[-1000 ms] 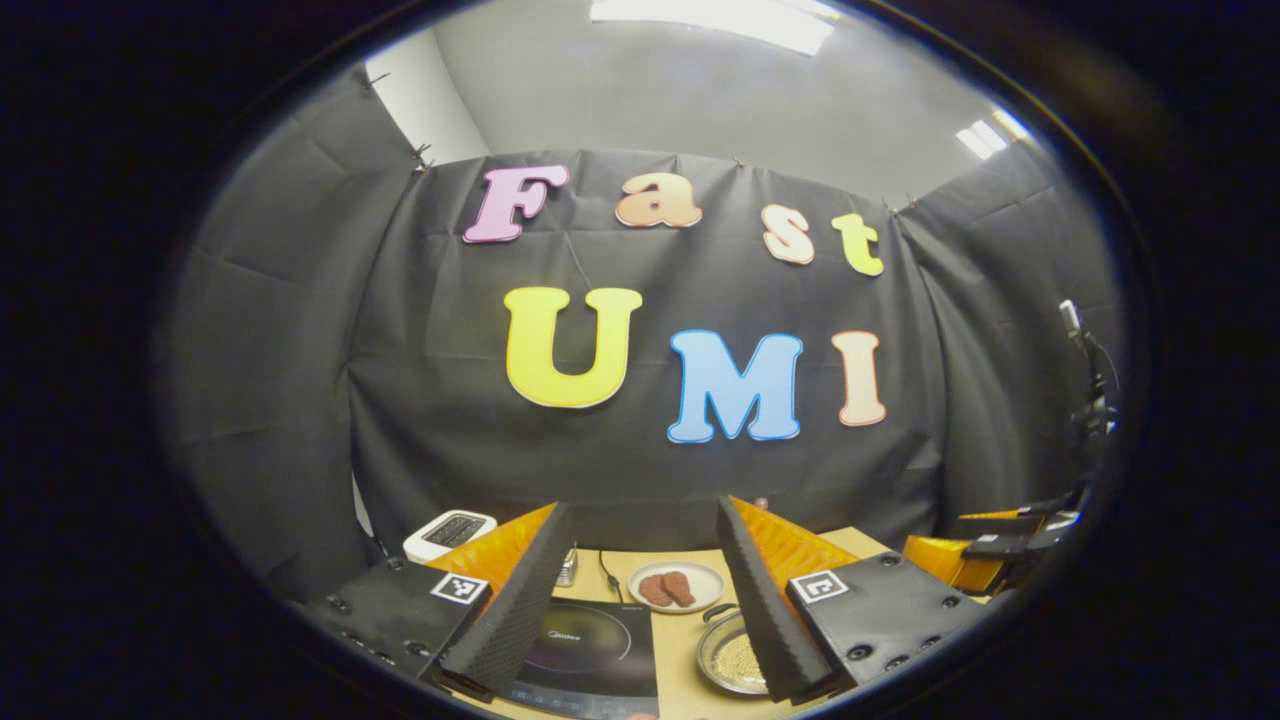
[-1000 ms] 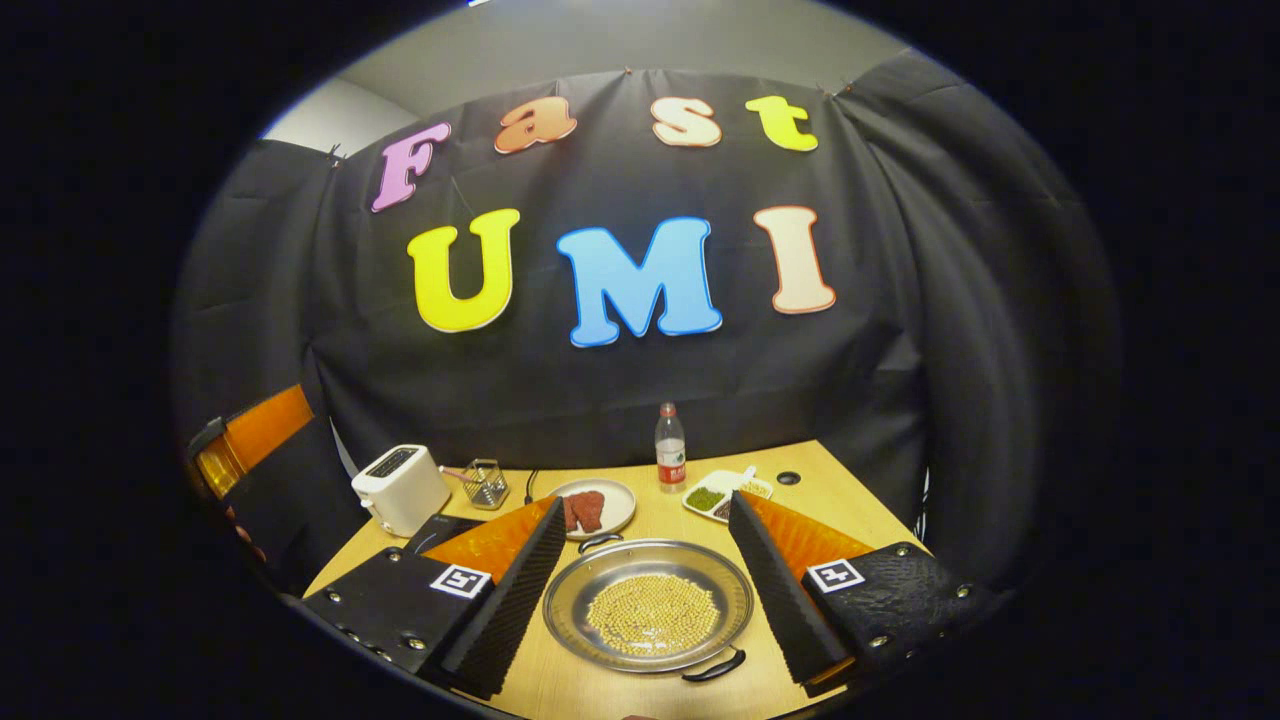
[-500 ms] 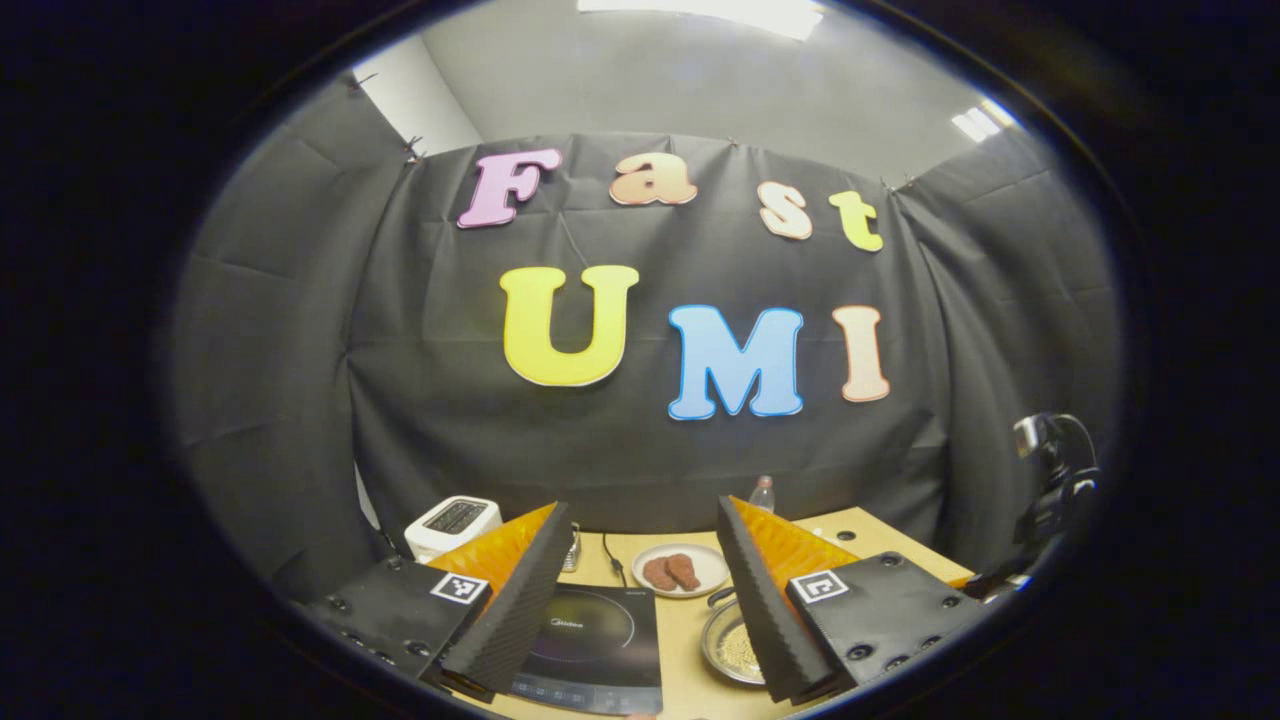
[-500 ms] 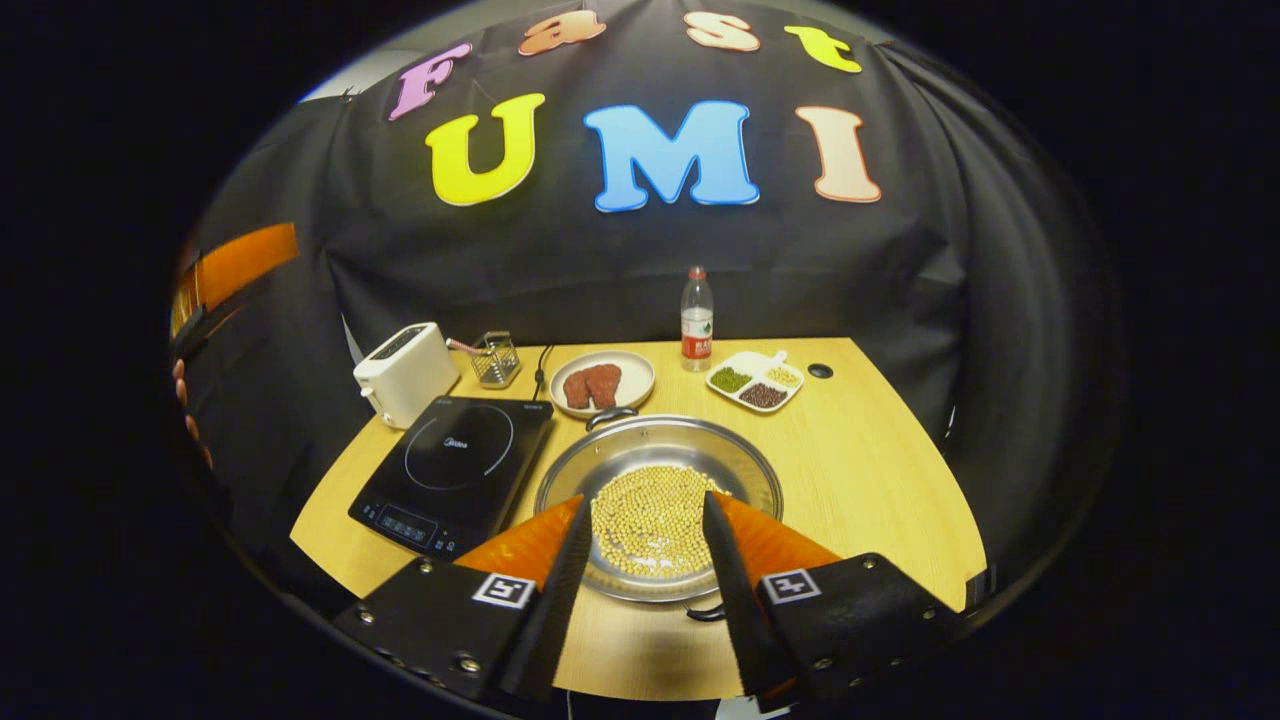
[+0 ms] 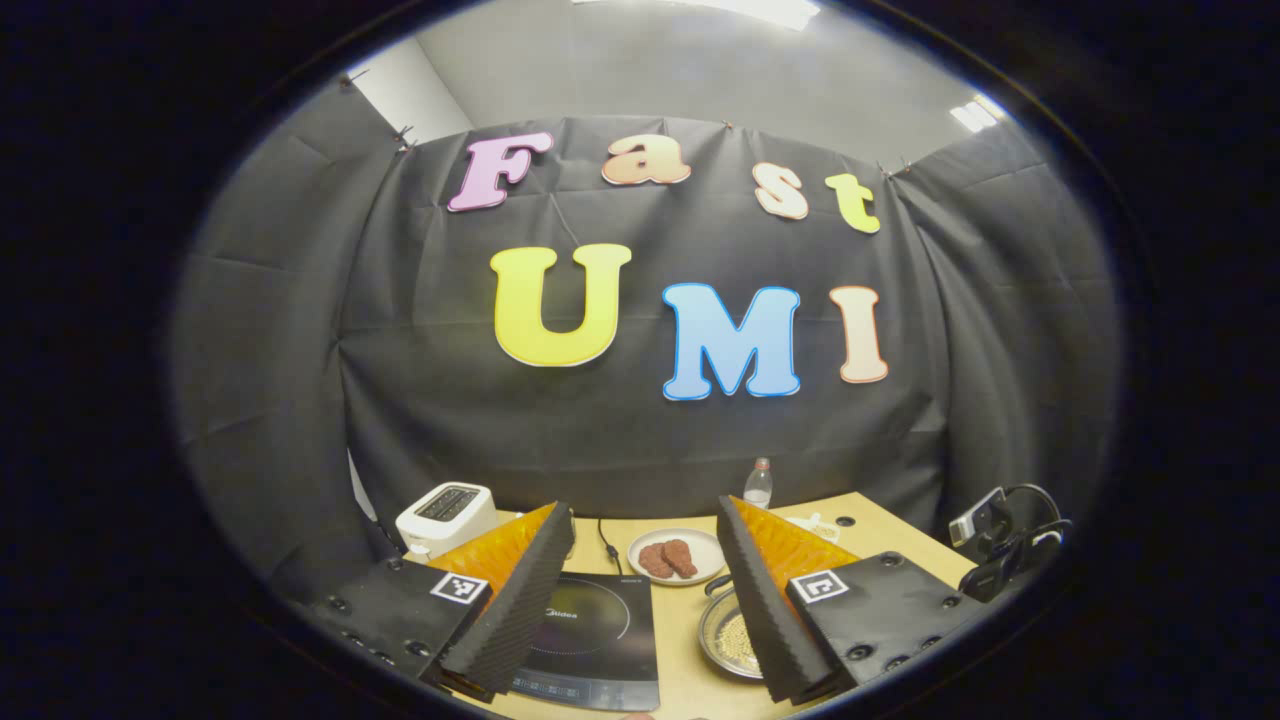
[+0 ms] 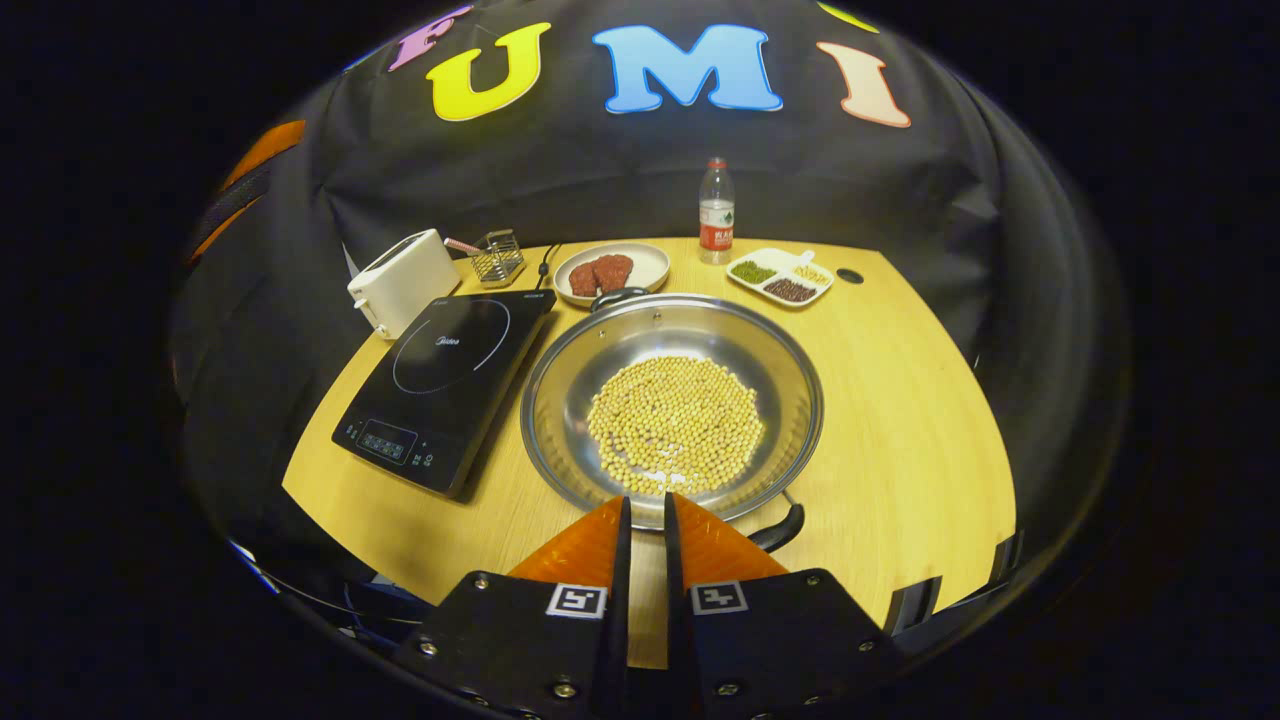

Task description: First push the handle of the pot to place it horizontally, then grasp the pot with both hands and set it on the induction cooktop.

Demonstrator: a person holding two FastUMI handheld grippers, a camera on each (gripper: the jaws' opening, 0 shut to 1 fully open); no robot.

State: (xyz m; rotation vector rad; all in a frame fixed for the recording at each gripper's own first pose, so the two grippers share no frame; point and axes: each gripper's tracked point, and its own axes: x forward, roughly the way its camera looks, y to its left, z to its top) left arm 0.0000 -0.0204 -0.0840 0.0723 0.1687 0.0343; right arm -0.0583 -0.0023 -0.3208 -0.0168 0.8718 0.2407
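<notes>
Here, the round steel pot (image 6: 672,400) of beans sits at three o'clock of the glossy cooktop (image 6: 447,375), right gripper (image 6: 645,515) nearly closed on nothing, left gripper (image 5: 640,575) spread wide.

Each claw (image 6: 645,505) bears ribbed wedge fingers, screwed black mounts, seemingly square coded markers.

One pot (image 6: 672,410), one induction cooktop (image 6: 445,385), one toaster (image 6: 403,282), one water bottle (image 6: 715,212), one plate (image 6: 611,270) with two meat pieces (image 6: 600,273), and one divided dish (image 6: 780,276).
</notes>
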